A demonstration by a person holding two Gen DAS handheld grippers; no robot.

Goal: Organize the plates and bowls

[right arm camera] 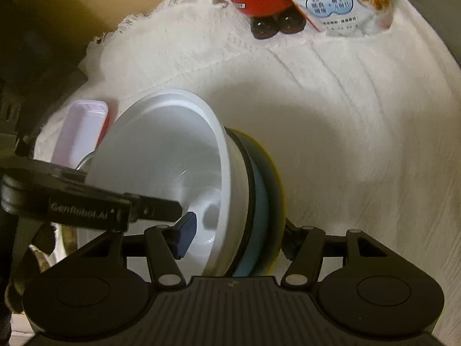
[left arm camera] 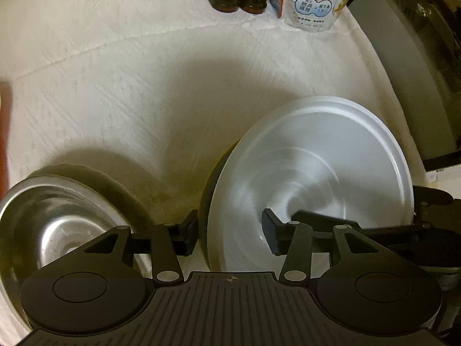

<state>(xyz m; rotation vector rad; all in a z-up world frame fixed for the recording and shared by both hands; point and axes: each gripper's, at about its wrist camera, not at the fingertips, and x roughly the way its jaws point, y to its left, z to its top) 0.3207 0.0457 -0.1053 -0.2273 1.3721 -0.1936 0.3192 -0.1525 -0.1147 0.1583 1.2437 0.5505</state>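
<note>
Both grippers straddle the white bowl (right arm camera: 173, 155) atop the stacked dishes on the counter (right arm camera: 345, 144). Left gripper (left arm camera: 230, 235) spread, pads off; right gripper (right arm camera: 230, 236) unclear. Best to release gently, lift clear.

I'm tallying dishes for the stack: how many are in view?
At least 5: steel bowl on the left; white bowl topping nested black, blue and yellow dishes. More may be hidden.

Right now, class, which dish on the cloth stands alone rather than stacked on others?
The shiny stainless-steel bowl. It sits by itself on the white cloth, while the white plastic bowl tops a pile of dark, blue and yellow dishes.
</note>
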